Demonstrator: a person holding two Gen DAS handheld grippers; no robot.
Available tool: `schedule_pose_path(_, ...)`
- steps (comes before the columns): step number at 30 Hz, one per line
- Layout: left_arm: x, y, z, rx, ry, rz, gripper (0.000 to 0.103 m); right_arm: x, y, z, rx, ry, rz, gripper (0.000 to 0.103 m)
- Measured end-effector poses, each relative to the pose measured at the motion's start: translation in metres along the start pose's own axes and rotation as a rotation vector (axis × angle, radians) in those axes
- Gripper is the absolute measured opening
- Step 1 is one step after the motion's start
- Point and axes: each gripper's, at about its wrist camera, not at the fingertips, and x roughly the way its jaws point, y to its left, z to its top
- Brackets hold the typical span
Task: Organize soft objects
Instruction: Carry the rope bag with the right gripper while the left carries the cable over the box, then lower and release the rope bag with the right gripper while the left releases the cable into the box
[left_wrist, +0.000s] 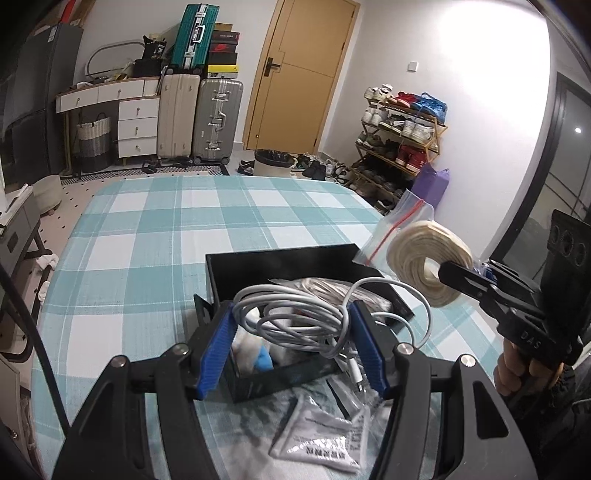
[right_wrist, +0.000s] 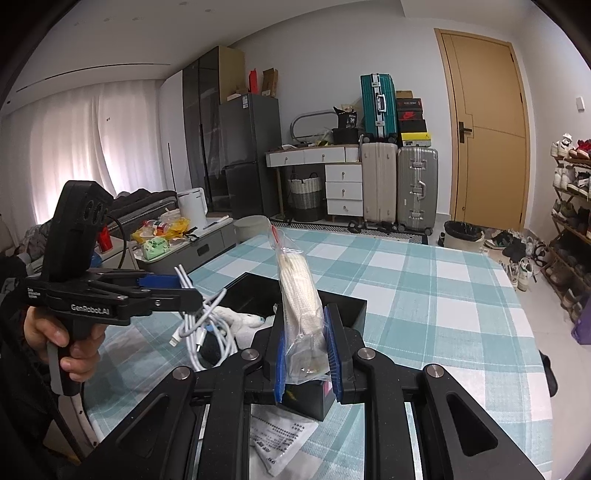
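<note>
Checked teal bedding (left_wrist: 155, 236) fills the surface under me, with a black box (left_wrist: 280, 266) sitting on it and the cluttered bedroom behind. My left gripper (left_wrist: 291, 343) is clenched around a coil of white cable (left_wrist: 295, 314), held just above the box; loops spill past both fingers and the plug ends dangle by the box's near wall. My right gripper (right_wrist: 304, 343) is clamped on a zip bag of cream cord (right_wrist: 299, 291), raised beside the box. The risk I see is the cable: a loose loop could snag the box rim (or the other tool) as I lower it, tipping the box or springing the coil open. The slick bag might also slide out of the pads. Packets (left_wrist: 325, 439) lie near the box.
</note>
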Motion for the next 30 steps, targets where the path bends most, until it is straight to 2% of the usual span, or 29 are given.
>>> schedule_pose_path(18,0.035,0.019,0.014,-0.049,0.011,0.038,0.061,0.051,-0.006,0.005,-0.034,0.074,-0.034,0.018)
schedule_pose_path(24,0.042,0.011,0.01,0.002,0.013,0.065,0.061,0.066,-0.005,0.003,-0.064,0.109,-0.056,0.018)
schedule_pose_path(30,0.043,0.003,0.007,0.062,0.016,0.092,0.062,0.082,0.009,0.0,-0.167,0.137,-0.119,0.018)
